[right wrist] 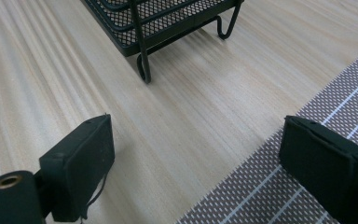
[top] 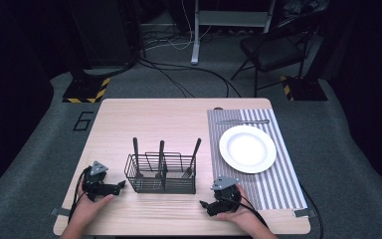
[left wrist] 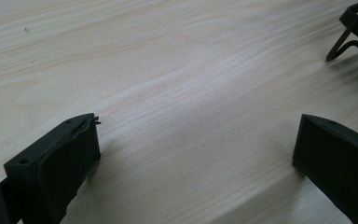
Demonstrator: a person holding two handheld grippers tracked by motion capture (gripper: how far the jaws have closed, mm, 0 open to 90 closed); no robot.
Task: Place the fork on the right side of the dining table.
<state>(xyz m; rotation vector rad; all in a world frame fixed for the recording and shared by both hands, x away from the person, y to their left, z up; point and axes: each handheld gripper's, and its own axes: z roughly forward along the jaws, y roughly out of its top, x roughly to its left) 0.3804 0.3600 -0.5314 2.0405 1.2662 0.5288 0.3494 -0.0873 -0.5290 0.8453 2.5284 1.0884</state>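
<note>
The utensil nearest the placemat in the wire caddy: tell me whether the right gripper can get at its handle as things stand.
Probably yes. The right gripper rests open on the table beside the wire caddy, and that utensil's handle rises above the rim with nothing over it. The plate sits off to the side.

Left tool (top: 122,185) and right tool (top: 202,203) — jaws wide apart, empty, low in the hands.

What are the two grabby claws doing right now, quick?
Left black two-jaw gripper: open, holding nothing, over the pale wooden table.
Right black two-jaw gripper: open, holding nothing.
</note>
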